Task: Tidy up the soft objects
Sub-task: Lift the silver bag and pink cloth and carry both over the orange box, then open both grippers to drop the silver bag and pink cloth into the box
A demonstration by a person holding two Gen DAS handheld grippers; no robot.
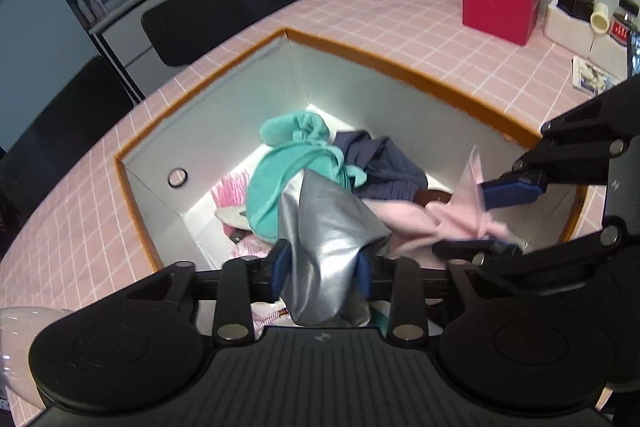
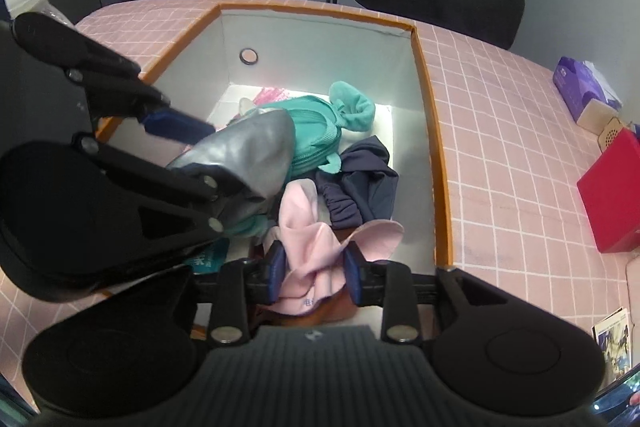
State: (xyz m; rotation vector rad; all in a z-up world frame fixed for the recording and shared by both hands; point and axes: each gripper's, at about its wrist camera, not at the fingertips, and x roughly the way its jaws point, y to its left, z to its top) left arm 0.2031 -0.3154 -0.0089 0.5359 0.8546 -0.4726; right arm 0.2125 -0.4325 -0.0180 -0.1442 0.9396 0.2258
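Our left gripper (image 1: 322, 267) pinches the silver pouch (image 1: 324, 227); our right gripper (image 2: 314, 273) clamps the pink cloth (image 2: 308, 239). Loose folds beyond the fingers could snag the teal bag (image 2: 316, 131) and drag it.

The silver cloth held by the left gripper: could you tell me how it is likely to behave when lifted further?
The silver cloth probably stays floppy: it crumples and drapes between the left gripper jaws. Its sheen suggests a slick surface, so it might slip. It looks light.

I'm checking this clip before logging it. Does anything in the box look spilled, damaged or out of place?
Nothing stands out. The soft items sit jumbled in the box, but nothing has spilled out. The left hand-held gripper pinches the silver cloth; the right hand-held gripper pinches the pink cloth.
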